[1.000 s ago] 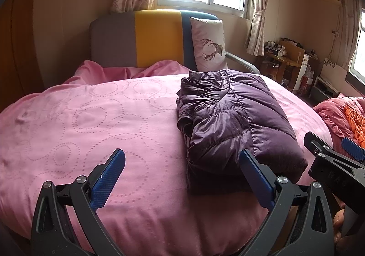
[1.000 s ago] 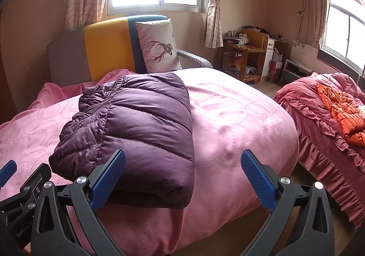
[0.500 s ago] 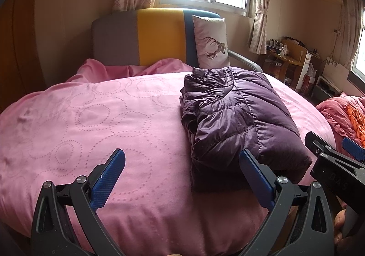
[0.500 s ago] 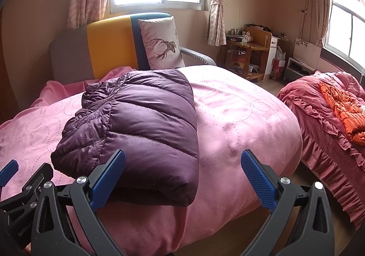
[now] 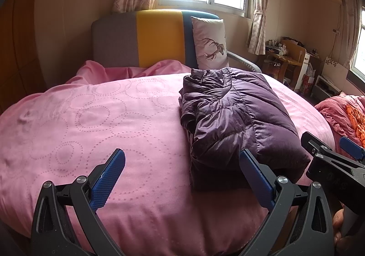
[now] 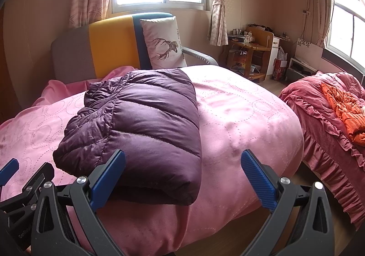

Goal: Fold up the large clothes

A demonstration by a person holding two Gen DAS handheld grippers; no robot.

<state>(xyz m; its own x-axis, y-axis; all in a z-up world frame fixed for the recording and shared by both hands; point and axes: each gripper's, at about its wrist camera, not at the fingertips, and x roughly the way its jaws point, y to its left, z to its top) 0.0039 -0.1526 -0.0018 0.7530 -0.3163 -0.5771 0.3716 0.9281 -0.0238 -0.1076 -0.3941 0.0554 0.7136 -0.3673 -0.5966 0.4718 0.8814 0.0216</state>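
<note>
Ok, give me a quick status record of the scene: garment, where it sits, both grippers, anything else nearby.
garment: purple puffer jacket, folded into a compact bundle
location: on the pink bedspread, near the bed's foot edge
left gripper: open, empty, not touching the jacket
right gripper: open, empty, just in front of the jacket
behind: deer-print pillow against the grey, yellow and blue headboard
to the right: second bed with orange garment
</note>
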